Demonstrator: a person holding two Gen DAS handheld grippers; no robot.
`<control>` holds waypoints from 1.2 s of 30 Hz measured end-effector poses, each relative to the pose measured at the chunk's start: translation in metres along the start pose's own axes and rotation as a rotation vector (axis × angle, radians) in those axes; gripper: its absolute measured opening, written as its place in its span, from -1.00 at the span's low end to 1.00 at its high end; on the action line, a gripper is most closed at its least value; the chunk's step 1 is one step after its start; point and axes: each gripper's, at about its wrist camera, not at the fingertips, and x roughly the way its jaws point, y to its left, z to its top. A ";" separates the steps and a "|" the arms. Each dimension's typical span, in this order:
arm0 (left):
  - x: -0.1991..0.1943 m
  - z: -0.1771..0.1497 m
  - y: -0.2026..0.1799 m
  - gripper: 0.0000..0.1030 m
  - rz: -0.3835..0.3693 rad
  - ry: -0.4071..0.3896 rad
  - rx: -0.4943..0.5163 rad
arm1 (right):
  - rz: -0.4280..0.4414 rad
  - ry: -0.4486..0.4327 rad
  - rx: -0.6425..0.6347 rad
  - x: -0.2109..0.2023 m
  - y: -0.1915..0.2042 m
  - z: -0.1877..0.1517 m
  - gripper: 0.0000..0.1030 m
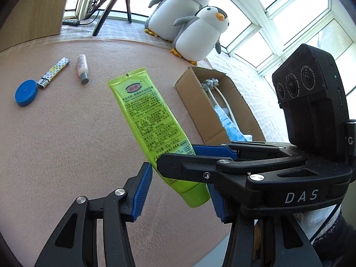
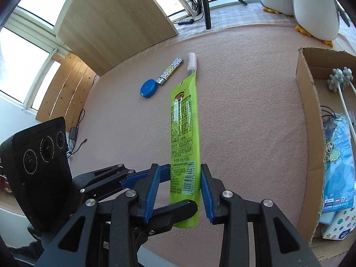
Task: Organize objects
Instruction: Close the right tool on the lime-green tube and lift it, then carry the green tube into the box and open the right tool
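A lime-green hand-cream tube (image 1: 146, 113) hangs tilted above the pink table, cap end toward me. My left gripper (image 1: 181, 198) is shut on its cap end, with one blue pad at each edge. My right gripper (image 2: 180, 189) straddles the same end crosswise. Its right pad (image 2: 205, 191) lies against the tube, while a gap shows beside the left pad, so it is open. On the table further off lie a blue round tape measure (image 1: 26, 93), a patterned lighter (image 1: 53, 73) and a small white bottle (image 1: 82, 69).
An open cardboard box (image 2: 309, 120) stands at the table's right and holds a blue packet (image 2: 338, 155) and white sticks with grey-blue heads (image 2: 340, 77). Two plush penguins (image 1: 200, 35) and a tripod (image 1: 115, 2) sit behind on the sill. A wooden board (image 2: 111, 22) leans at the back left.
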 end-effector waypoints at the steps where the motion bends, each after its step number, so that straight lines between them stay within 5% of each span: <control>1: 0.005 0.004 -0.007 0.04 -0.007 0.002 0.008 | -0.007 -0.009 0.006 -0.006 -0.005 0.000 -0.36; 22: 0.114 0.039 -0.152 0.04 -0.117 0.075 0.182 | -0.125 -0.159 0.158 -0.108 -0.126 -0.024 -0.37; 24: 0.117 0.040 -0.159 0.06 -0.115 0.076 0.188 | -0.138 -0.174 0.164 -0.112 -0.131 -0.026 -0.35; 28: 0.117 0.040 -0.163 0.40 -0.086 0.064 0.203 | -0.191 -0.190 0.172 -0.114 -0.135 -0.028 0.13; 36: 0.107 0.037 -0.142 0.40 -0.048 0.054 0.179 | -0.208 -0.203 0.167 -0.110 -0.129 -0.031 0.15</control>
